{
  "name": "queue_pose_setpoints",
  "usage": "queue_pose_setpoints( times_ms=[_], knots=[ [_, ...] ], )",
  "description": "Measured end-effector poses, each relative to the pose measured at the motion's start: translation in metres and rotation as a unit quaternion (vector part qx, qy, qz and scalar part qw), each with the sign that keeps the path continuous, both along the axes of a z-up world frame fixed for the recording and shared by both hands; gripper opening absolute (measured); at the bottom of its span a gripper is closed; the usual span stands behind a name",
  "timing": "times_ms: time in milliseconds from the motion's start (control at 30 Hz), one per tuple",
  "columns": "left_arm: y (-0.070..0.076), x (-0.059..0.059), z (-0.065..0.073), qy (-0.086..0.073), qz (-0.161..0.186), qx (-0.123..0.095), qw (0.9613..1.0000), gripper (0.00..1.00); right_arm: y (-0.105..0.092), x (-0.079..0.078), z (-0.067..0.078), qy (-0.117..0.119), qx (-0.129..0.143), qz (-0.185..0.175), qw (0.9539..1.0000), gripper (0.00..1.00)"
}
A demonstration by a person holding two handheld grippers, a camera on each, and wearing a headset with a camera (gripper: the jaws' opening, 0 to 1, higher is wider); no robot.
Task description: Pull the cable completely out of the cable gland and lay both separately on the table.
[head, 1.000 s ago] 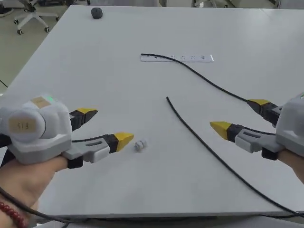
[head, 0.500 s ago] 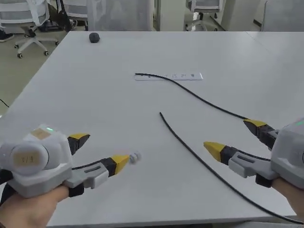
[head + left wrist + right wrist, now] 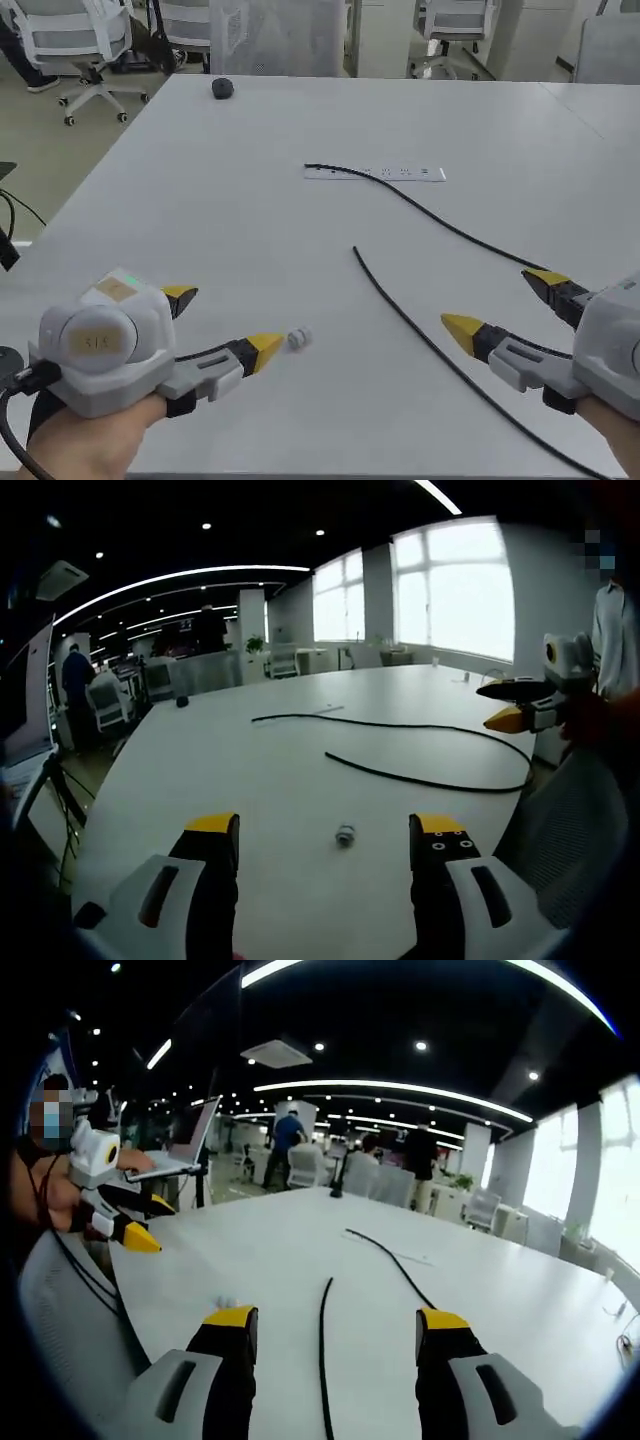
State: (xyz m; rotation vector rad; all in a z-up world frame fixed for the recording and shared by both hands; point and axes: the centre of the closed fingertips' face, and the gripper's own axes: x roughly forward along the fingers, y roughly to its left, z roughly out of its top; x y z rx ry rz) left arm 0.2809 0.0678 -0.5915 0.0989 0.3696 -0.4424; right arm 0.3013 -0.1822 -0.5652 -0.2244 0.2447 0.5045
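Cable (image 3: 400, 303) lies clear of the cable gland (image 3: 297, 340); separation appears complete. Left claw (image 3: 228, 318) and right claw (image 3: 497, 300) are released, empty: withdraw.

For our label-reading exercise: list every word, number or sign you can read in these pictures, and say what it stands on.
Orange marks on the round cap of the left gripper: too blurred to read.
Dark marks on the white strip on the table: too small to read.
Nothing else legible.

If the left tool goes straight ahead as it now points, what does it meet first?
Probably the small cable gland, lying ahead between its open jaws; the black cable lies farther on.
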Motion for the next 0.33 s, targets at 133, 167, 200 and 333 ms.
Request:
queue_pose_setpoints(
  times_ms=[133,167,200,333],
  knots=[
    [-0.0022,-0.0006,-0.0001,-0.001,-0.005,0.002,1.0,0.7,0.0003,-0.0003,-0.0008,-0.001,-0.005,0.0,1.0,0.64],
    [-0.0033,-0.0015,-0.0005,0.0,-0.008,0.003,1.0,0.7,-0.0005,-0.0003,-0.0011,-0.001,-0.007,-0.001,1.0,0.63],
    [-0.0037,-0.0019,-0.0012,0.002,-0.008,0.001,1.0,0.7,-0.0008,-0.0004,-0.001,-0.001,-0.005,-0.002,1.0,0.63],
    [-0.0041,-0.0024,-0.0016,0.003,-0.009,0.0,1.0,0.7,-0.0029,-0.0008,-0.0014,-0.002,-0.009,-0.006,0.9999,0.63]
  ],
)
